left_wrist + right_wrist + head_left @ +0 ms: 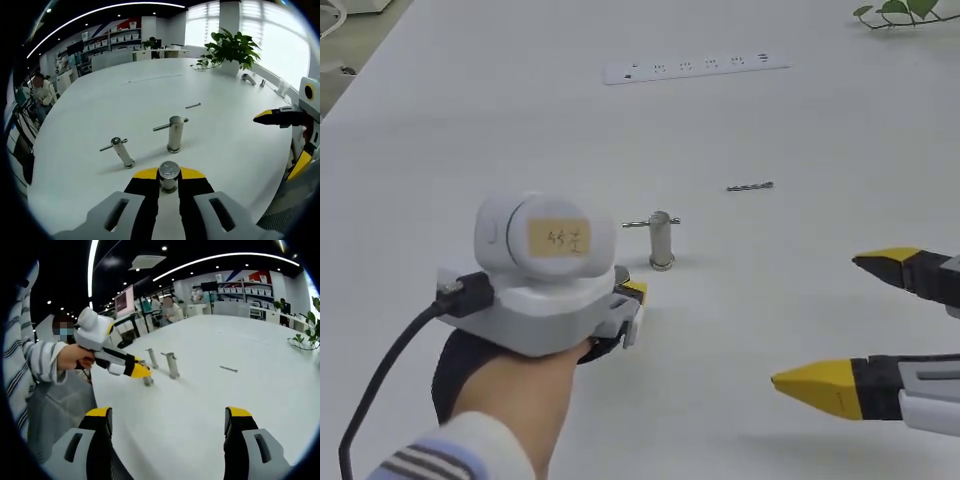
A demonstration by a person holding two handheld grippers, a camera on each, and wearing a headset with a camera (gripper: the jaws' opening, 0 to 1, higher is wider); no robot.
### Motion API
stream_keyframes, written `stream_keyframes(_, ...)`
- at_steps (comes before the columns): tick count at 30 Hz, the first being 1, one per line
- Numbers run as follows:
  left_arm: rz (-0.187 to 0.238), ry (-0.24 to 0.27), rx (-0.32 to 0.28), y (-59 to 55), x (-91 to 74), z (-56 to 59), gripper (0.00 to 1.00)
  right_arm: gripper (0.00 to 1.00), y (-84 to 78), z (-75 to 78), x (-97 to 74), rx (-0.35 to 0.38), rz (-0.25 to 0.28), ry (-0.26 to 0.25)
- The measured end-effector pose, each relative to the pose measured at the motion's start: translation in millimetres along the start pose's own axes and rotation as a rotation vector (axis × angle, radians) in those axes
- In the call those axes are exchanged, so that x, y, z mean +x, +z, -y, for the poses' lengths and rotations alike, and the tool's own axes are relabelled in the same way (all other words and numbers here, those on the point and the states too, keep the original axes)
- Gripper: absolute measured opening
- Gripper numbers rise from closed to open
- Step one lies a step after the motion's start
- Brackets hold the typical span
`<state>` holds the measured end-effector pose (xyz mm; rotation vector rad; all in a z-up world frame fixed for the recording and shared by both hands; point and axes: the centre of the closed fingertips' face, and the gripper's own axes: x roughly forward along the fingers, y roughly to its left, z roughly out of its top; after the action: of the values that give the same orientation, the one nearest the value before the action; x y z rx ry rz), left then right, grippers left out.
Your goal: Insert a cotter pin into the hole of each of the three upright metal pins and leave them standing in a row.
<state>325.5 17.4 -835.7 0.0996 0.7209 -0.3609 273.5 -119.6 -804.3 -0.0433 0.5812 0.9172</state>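
Left fingers (144, 175) clenched around upright metal pin (169, 174), right fingers (100, 413) released, well aside

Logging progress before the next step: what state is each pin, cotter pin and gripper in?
Near pin: upright, no cotter visible, held by left gripper.
Middle pin: upright, cotter pin through it.
Far pin: standing, second cotter pin through it.
Loose cotter pin: lying on table.
Right gripper: open, empty.

Open-plan office, long white table (100, 100), storage shelves (112, 40), potted plant (227, 50), large windows (272, 30), ceiling light strips (92, 265)
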Motion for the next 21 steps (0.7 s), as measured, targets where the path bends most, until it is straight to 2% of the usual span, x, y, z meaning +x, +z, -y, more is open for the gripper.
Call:
stream_keyframes(6, -0.007, -0.007, 0.015, -0.9, -0.6, 0.0, 0.12, 0.94, 0.3, -0.2, 0.3, 0.001, 0.001, 0.001)
stream_keyframes(9, -0.026, -0.019, 0.015, -4.7, -0.6, 0.0, 0.13, 0.94, -0.1, -0.1, 0.4, -0.001, -0.002, 0.001)
stream_keyframes(14, -0.029, -0.021, 0.022, -6.9, -4.4, -2.4, 0.24, 0.94, -0.2, 0.0, 0.2, -0.001, -0.004, 0.001)
stream_keyframes(18, -0.027, -0.042, 0.062, -5.3, -6.9, -3.7, 0.29, 0.94, -0.7, 0.7, 0.0, -0.004, -0.010, 0.001)
stream_keyframes(21, -0.029, -0.060, 0.059, -4.5, -9.6, -5.8, 0.36, 0.94, 0.0, 1.1, -0.4, -0.001, -0.007, -0.001)
